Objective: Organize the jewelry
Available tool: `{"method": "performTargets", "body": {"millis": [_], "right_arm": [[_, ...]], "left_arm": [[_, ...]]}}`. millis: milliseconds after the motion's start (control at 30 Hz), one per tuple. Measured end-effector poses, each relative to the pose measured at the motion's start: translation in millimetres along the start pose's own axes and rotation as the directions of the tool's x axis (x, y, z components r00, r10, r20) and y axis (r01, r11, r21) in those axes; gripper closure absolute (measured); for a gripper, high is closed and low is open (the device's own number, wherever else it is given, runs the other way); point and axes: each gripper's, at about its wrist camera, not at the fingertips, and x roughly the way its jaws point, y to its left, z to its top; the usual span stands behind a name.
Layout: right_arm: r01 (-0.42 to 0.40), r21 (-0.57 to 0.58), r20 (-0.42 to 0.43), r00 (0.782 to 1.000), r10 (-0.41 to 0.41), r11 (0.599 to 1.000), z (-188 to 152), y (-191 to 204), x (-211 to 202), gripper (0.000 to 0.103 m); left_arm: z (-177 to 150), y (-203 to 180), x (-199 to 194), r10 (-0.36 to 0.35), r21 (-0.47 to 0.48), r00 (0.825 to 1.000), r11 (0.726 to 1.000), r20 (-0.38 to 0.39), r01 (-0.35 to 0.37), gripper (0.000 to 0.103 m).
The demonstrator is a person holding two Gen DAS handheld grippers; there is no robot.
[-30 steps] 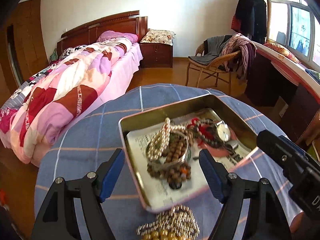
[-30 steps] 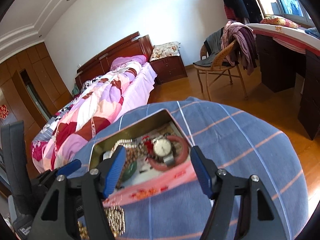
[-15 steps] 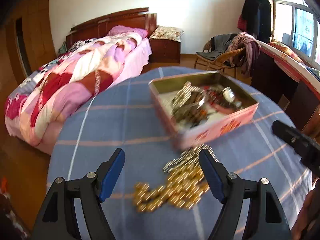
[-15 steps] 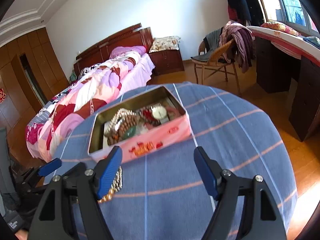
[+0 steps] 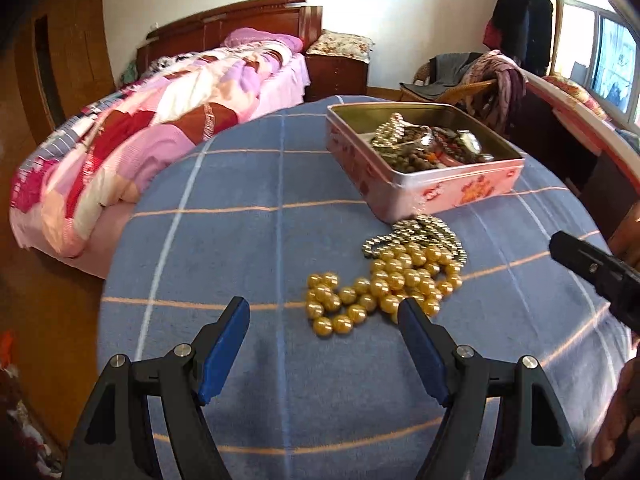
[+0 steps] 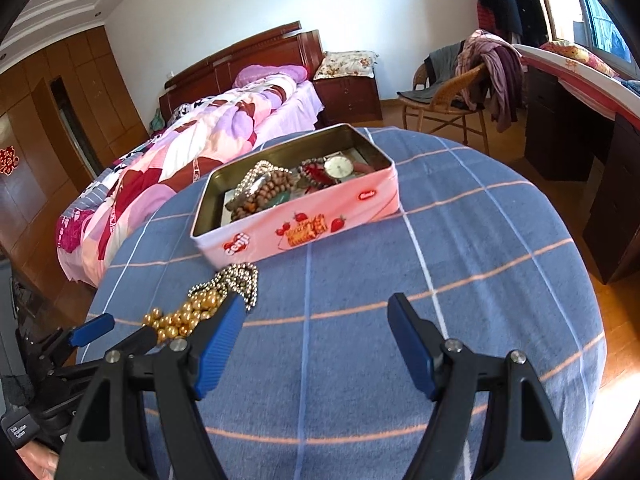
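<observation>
On the blue table [image 5: 248, 240], gold beads [image 5: 380, 284] beside pink tin [image 6: 296, 224], maybe touching, left gripper [image 5: 324, 344] and right gripper [image 6: 316, 340] both spread apart, holding nothing

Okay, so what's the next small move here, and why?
Probably ease the open left gripper forward over the gold bead necklace: it lies loose on the blue cloth, outside the pink tin, just ahead of its empty fingers.

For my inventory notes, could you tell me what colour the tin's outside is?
Pink, with strawberry and biscuit pictures; the tin shows best in the right wrist view.
</observation>
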Motion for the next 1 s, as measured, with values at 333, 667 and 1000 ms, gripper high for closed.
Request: {"method": "performTargets", "body": {"millis": [333,667,1000], "right_arm": [[-0.012,0.022,-0.021,1.0,0.013,1.0,-1.6,-2.4,0.4,0.026],[-0.017,0.048,-0.029,0.999,0.018,0.999,-0.2,-7.6,-0.1,0.026],[-0.032,0.036,-0.043,0.999,0.034,0.999,-3.3,-0.8,1.0,0.026]], "left_arm": [[20.6,-21.8,25.8,-0.11,0.136,0.994,0.984,-0.03,0.113,0.027],[17.4,-31.7,35.6,-0.127,0.168,0.988,0.976,-0.087,0.14,0.07],[4.4,-9.1,16.2,-0.194,0.088,0.978,0.976,-0.072,0.2,0.083]]}}
